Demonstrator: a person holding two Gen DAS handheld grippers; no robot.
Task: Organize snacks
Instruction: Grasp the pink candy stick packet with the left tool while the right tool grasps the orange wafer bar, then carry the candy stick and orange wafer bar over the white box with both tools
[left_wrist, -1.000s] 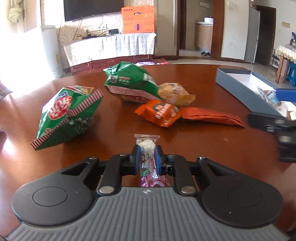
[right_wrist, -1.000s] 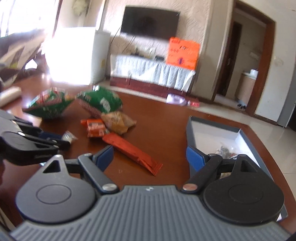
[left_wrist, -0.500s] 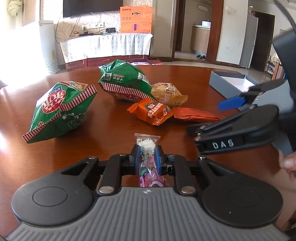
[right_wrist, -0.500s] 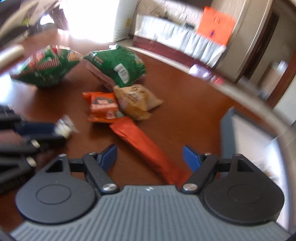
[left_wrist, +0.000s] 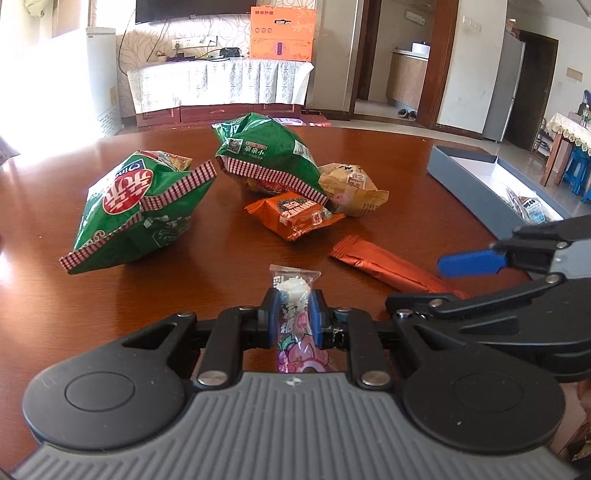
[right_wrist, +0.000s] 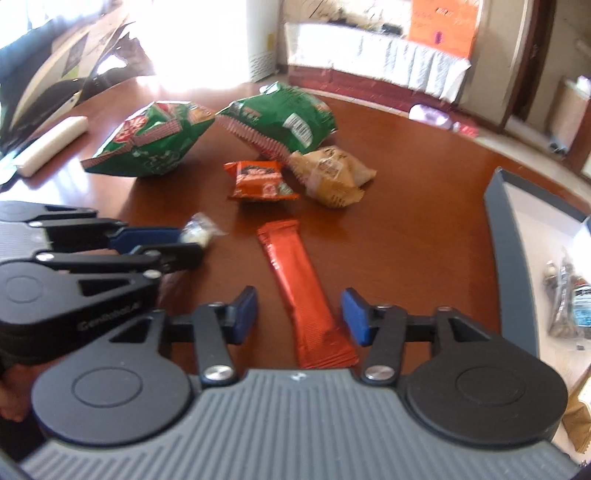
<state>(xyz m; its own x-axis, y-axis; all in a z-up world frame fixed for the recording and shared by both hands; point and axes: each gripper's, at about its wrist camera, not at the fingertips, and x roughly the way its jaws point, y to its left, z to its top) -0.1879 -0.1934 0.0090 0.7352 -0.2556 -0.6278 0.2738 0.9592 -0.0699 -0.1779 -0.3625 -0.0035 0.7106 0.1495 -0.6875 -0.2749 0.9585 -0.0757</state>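
Table (left_wrist: 369, 155) bears two bags side by side at the rear: left bag (left_wrist: 136, 210), right bag (left_wrist: 266, 158). A bun (left_wrist: 351, 188) lies just right of the right bag; a packet (left_wrist: 295, 216) lies before both. A stick (right_wrist: 303, 291) lies nearer, between the right gripper's (right_wrist: 299, 317) fingers. A candy (left_wrist: 295, 314) sits in the left gripper (left_wrist: 293, 314), left of the stick. A box (left_wrist: 465, 173) stands at far right.

My right gripper (right_wrist: 299, 317) points down at the desk (right_wrist: 406, 221), jaws closing around the long orange-red sachet (right_wrist: 299, 291) lying flat between them; the pads do not yet press on it. At left, my left gripper (right_wrist: 186, 242) is clamped on a small clear-wrapped candy (right_wrist: 199, 230). Beyond lie an orange packet (right_wrist: 260, 181), a tan wrapped bun (right_wrist: 332, 175) and two green bags (right_wrist: 155, 147). A grey box (right_wrist: 500, 236) sits at right.
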